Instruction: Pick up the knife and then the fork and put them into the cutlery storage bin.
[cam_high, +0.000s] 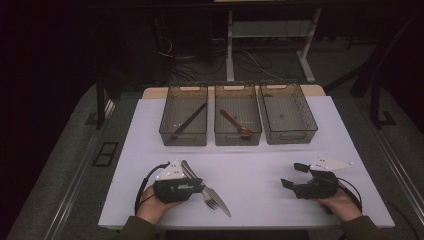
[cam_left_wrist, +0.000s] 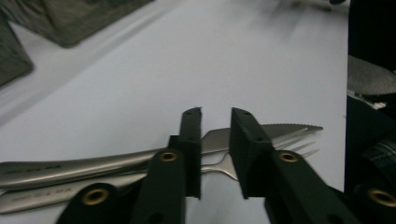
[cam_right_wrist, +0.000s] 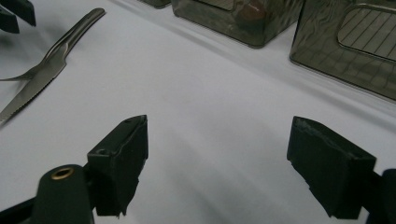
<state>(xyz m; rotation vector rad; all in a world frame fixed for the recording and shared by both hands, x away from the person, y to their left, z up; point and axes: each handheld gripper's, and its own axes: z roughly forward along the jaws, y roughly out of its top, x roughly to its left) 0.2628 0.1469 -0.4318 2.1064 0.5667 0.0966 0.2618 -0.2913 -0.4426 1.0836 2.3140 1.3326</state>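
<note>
I see a white surface (cam_high: 260, 165) under everything, pale with a faint lilac cast in the dim light. The knife (cam_left_wrist: 116, 156) and fork (cam_left_wrist: 280, 149) are plain silver steel, the knife with a fine toothed pattern along its edge. My left gripper (cam_high: 197, 187) and right gripper (cam_high: 292, 176) are matte black, each topped by a light grey plate, and I note brass-coloured rings set in the black jaws. The three bins (cam_high: 238, 120) are smoky grey-brown and see-through, with a ribbed line pattern on their floors. One holds a black utensil (cam_high: 189, 121), the middle one a reddish-brown utensil (cam_high: 235, 122). The sleeves (cam_high: 132, 231) are olive green.
</note>
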